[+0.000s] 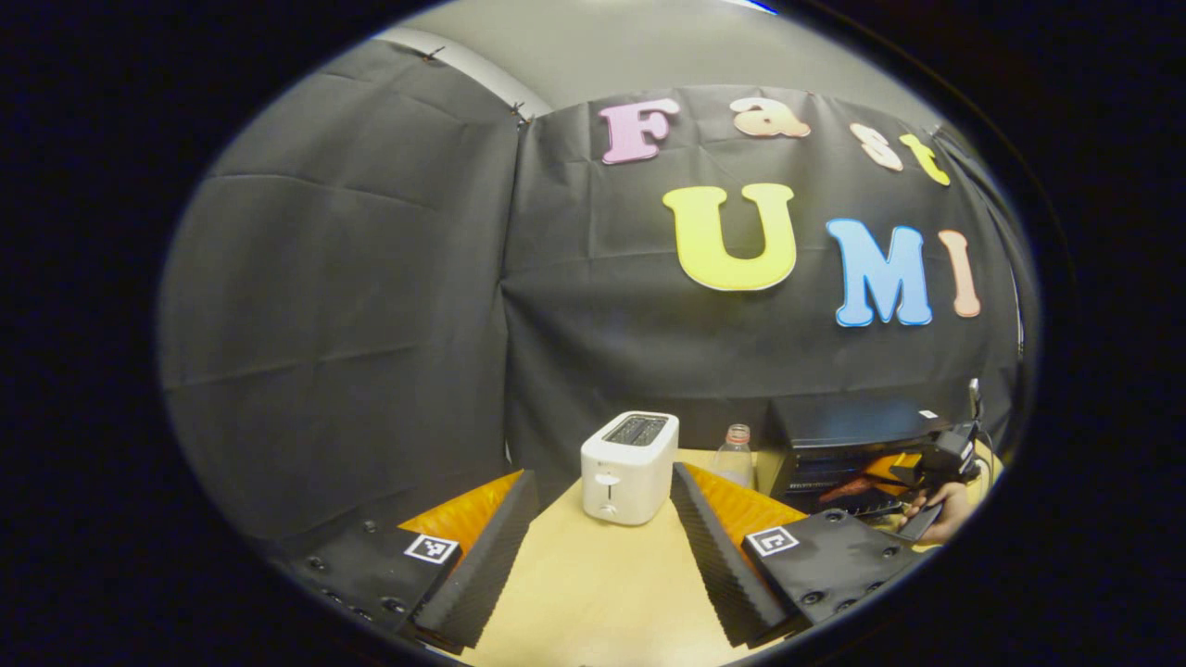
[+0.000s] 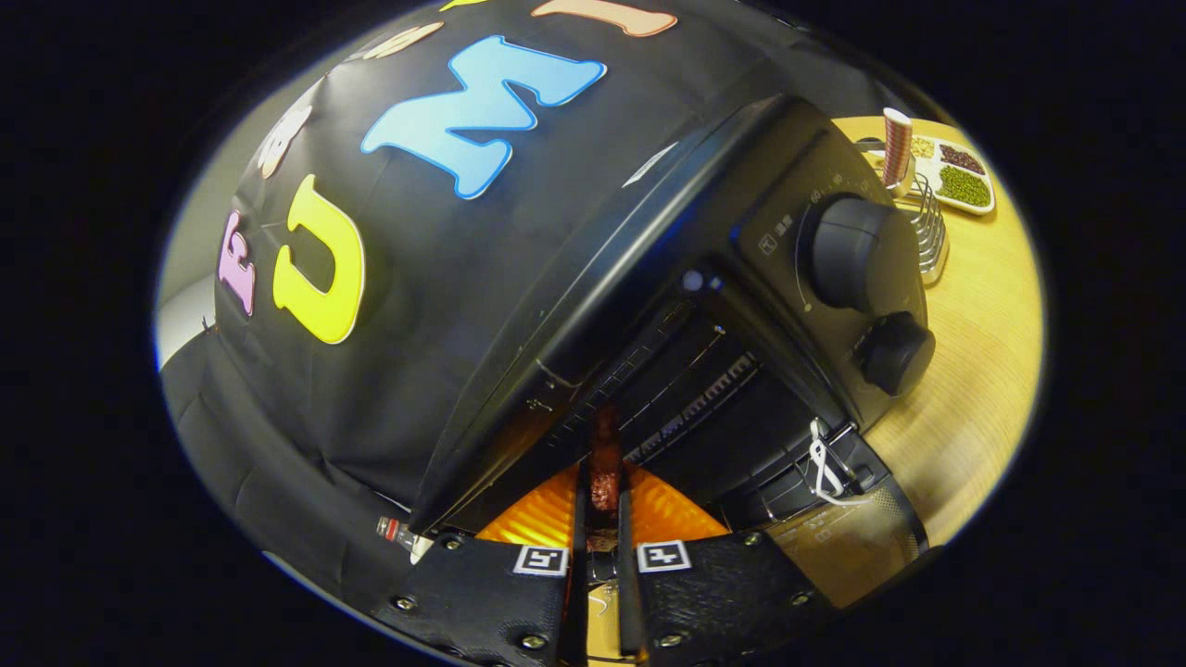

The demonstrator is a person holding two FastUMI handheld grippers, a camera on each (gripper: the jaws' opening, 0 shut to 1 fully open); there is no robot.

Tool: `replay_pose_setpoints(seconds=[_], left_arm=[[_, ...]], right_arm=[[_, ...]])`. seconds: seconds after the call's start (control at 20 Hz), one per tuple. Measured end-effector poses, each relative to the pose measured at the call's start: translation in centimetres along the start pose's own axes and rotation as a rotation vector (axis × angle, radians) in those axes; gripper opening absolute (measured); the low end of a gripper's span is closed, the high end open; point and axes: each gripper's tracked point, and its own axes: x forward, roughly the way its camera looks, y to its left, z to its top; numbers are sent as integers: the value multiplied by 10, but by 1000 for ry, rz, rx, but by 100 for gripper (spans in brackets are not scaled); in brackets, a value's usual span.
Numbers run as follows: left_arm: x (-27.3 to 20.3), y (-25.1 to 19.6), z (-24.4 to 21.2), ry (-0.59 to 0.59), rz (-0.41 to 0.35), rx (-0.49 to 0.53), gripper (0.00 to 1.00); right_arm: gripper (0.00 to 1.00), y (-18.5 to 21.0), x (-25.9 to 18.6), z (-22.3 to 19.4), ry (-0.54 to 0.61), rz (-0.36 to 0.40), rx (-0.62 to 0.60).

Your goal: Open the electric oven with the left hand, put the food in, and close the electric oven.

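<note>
Food (image 2: 604, 463): reddish-brown piece, pinched between the right gripper (image 2: 602, 505) fingers, both pressing on it, tip already at the mouth of the electric oven (image 2: 704, 352). Oven cavity open straight ahead of that gripper, rack bars just beyond the food, door dropped below and to its right. Two knobs (image 2: 862, 255) on the panel further right of the gripper.

Risks from here, judged only:
- Thin grip on a narrow piece; could twist or slip out if it touches the rack edge on the way in.
- Release too early: lands on the door instead of the rack, then blocks closing.
- Fingers pushed too deep: could snag on rack bars when pulled back.
- View tilted hard, so approach angle hard to judge; may clip the top edge of the opening.

Left gripper (image 1: 602, 547): spread wide, nothing between the fingers, over bare wooden table (image 1: 593, 602). White toaster (image 1: 629, 467) dead ahead of it, clear bottle (image 1: 735, 454) just past its right finger, oven further off to its right with the other gripper and a hand (image 1: 940, 514) at the opening. Well apart from the door, so a long swing needed to shut it; could clip the toaster or bottle on the way, or meet the right gripper if that one hasn't cleared.

Small rack and a tray of beans (image 2: 959, 176) far right of the right gripper, out of the path.
</note>
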Motion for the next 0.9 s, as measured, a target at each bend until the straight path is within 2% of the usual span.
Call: replay_pose_setpoints(seconds=[0.1, 0.2, 0.25, 0.35, 0.45, 0.5, 0.6, 0.9], left_arm=[[1, -1, 0, 1, 0, -4, 97], [1, -4, 1, 0, -5, -6, 100], [0, -7, 0, 0, -9, -5, 100], [1, -13, 0, 2, -17, -2, 97], [0, -20, 0, 1, -29, 1, 100], [-1, -25, 2, -2, -36, 0, 100], [-4, -35, 6, -8, -53, -2, 100], [-14, -76, 9, -25, -124, -7, 100]], right_arm=[[19, -9, -1, 5, -8, -56, -72], [29, -14, -4, 7, 0, -78, -127], [29, -14, -6, 8, -3, -85, -143], [42, -23, -10, 15, -17, -121, -190], [43, -29, -19, 22, -28, -149, -233], [44, -25, -25, 25, -29, -116, -237], [98, -26, -30, 25, -32, -121, -255], [98, -11, -85, 31, -25, -64, -391]])
